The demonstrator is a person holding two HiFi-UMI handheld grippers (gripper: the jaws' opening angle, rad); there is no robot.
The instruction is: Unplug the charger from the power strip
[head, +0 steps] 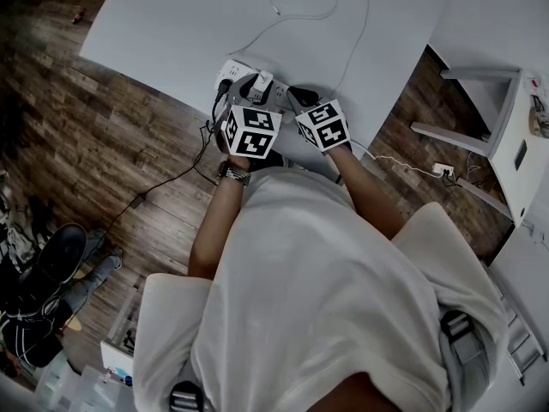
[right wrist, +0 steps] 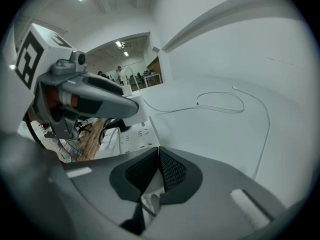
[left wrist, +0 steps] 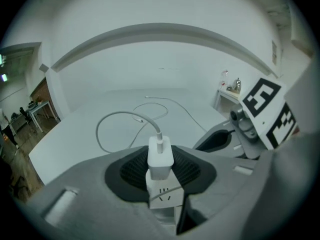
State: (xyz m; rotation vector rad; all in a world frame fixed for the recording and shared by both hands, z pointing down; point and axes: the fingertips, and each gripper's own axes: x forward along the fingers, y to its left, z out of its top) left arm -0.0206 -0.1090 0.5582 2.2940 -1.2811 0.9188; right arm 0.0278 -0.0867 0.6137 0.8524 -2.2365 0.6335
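Observation:
A white power strip lies at the near edge of the white table. A white charger stands plugged into the power strip's socket face, and its white cable loops away over the table. My left gripper is shut on the charger, one black pad on each side. In the head view the left gripper sits over the strip. My right gripper is shut with its pads together, right beside the strip, and shows just right of the left one.
The cable runs far across the table. Black cords trail from the strip over the wood floor. A white stool frame and a floor socket are at the right. Shoes lie at the left.

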